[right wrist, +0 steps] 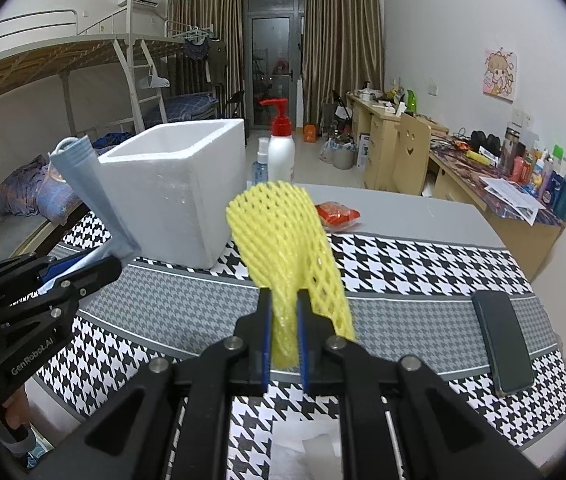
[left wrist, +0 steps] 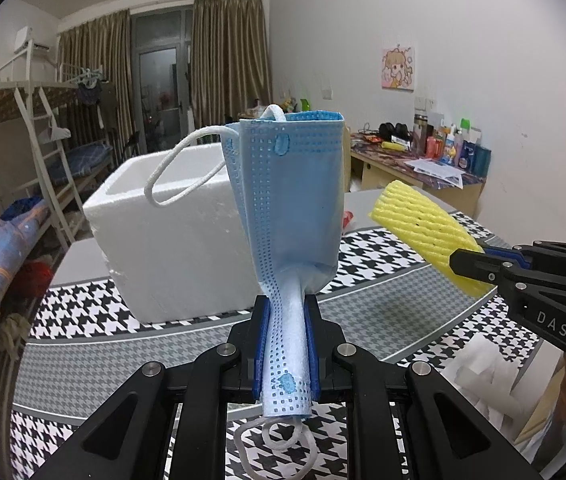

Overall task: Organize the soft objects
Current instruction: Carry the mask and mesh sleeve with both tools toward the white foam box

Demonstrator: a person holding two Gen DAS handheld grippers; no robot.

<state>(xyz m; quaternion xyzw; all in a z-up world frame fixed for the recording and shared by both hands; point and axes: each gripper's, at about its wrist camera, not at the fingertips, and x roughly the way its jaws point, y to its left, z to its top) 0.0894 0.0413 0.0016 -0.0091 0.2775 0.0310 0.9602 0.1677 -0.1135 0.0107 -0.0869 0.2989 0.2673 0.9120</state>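
Observation:
My left gripper [left wrist: 287, 312] is shut on a blue face mask [left wrist: 295, 200] that stands up from the jaws, its white ear loops hanging free. It also shows in the right wrist view [right wrist: 95, 264] with the mask [right wrist: 87, 188] at the left. My right gripper [right wrist: 285, 308] is shut on a yellow foam net sleeve [right wrist: 287, 232], held above the table; it shows at the right in the left wrist view [left wrist: 479, 268] with the sleeve [left wrist: 423, 228]. A white open foam box [right wrist: 179, 188] stands on the table beyond both grippers and also shows in the left wrist view [left wrist: 171, 240].
The table has a houndstooth cloth [right wrist: 403, 264]. A black phone [right wrist: 503, 340] lies at the right. A red packet [right wrist: 337, 214], a white pump bottle [right wrist: 281, 148] and a small spray bottle [right wrist: 261, 164] sit behind the box. White paper [left wrist: 479, 376] lies near the front edge.

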